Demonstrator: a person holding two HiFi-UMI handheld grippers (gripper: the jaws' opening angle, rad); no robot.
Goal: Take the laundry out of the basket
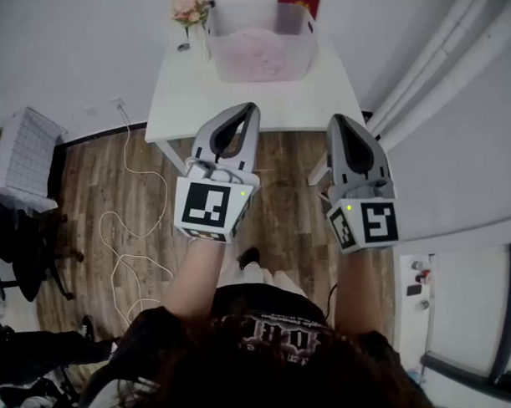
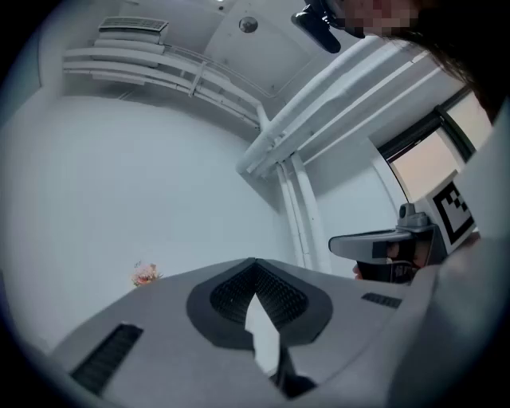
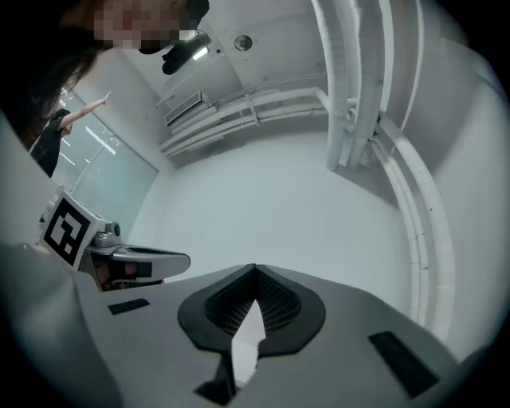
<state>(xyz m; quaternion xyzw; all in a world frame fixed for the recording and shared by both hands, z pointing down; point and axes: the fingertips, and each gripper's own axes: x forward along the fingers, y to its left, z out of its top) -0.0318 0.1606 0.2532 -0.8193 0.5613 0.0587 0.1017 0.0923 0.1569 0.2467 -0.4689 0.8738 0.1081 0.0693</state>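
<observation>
A clear plastic basket (image 1: 305, 35) stands on a white table (image 1: 188, 100) and holds pale pink laundry (image 1: 259, 53). Both grippers hover side by side over the wooden floor, just short of the table's near edge and pointing towards it. My left gripper (image 1: 251, 108) (image 2: 255, 263) is shut with nothing in it. My right gripper (image 1: 335, 118) (image 3: 255, 271) is also shut and empty. Each gripper view faces a bare white wall, with the other gripper (image 2: 382, 243) (image 3: 143, 259) at its side. The basket is hidden in both gripper views.
A small bunch of pink flowers (image 1: 189, 6) (image 2: 145, 275) stands at the table's far left corner. A white cable (image 1: 129, 228) loops over the floor at left, near a black chair (image 1: 19, 253) and a white crate (image 1: 23, 149). White pipes (image 1: 436, 63) run along the right wall.
</observation>
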